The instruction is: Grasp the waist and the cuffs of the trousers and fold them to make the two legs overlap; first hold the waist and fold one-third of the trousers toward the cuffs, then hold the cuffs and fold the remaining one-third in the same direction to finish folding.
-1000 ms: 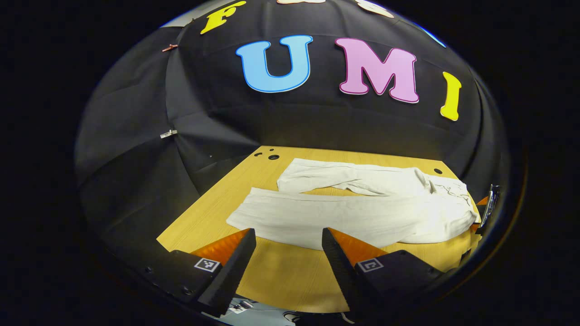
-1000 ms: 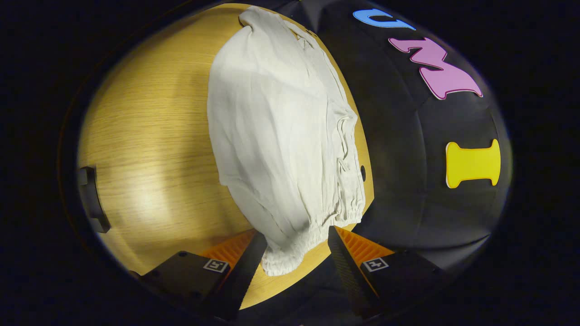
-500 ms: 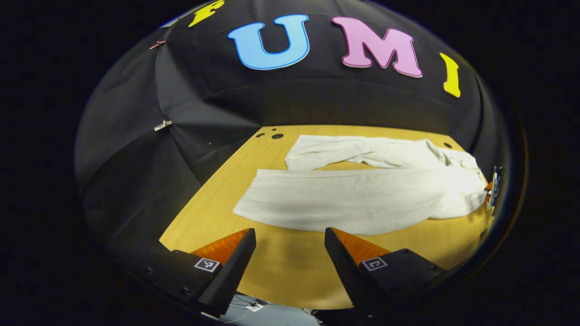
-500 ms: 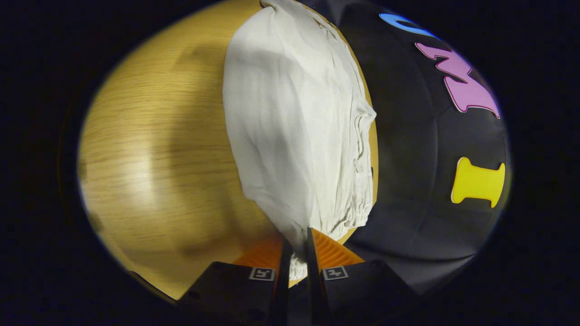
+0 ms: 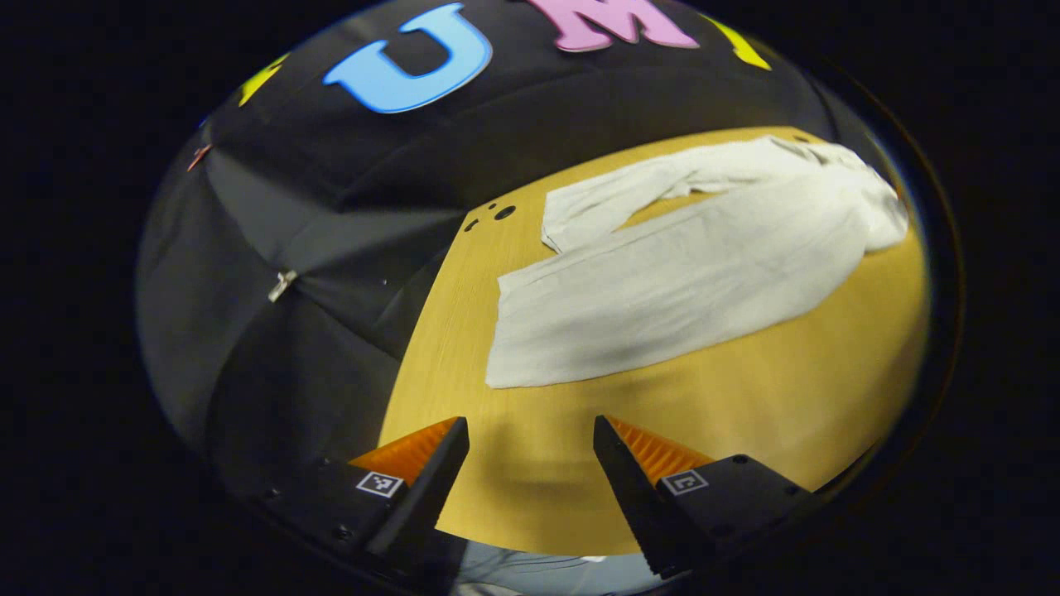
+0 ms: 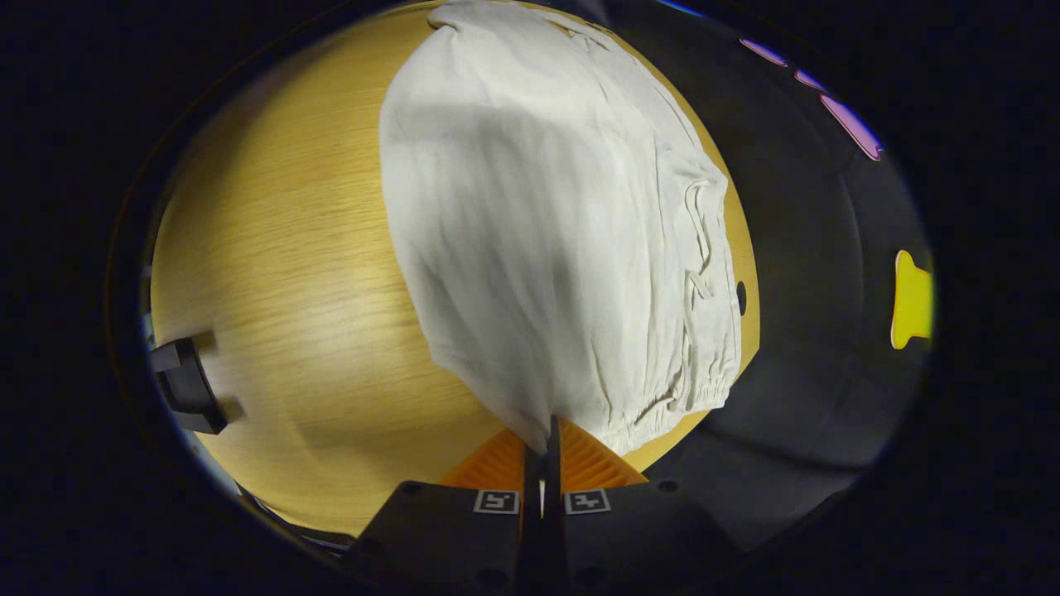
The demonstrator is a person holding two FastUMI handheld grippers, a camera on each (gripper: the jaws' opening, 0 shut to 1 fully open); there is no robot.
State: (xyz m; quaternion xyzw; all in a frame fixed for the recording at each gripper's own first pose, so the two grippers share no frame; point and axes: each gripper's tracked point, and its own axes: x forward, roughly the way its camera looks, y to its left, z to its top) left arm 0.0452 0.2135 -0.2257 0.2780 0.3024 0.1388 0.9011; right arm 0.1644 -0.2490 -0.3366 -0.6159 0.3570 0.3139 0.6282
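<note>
Two sets of tongs work a pair of pale trousers [image 5: 687,265] spread on a wooden worktop [image 5: 787,397], and in the last second the job passes from reaching to holding. The right tongs [image 6: 546,447], wide apart around the waist corner a second ago, are now closed tight on it, a fold of cloth pinched between their fingers just where the elastic waistband [image 6: 704,389] ends. From that grip the trousers run straight ahead of the right tongs and away across the worktop, the fabric rising slightly at the pinch.

The left tongs [image 5: 530,447] remain wide open and hold nothing. Their view has swung and tilted, so the near leg's cuff [image 5: 505,331] now lies just ahead of the open fingers and a little above them in the picture, closer than before, with bare worktop between. The far leg [image 5: 629,186] lies beyond it, a strip of wood showing between the two.

The waist is judged secured; the cuff grasp looks to be next, and the legs cannot be laid over one another until it is made.
</note>
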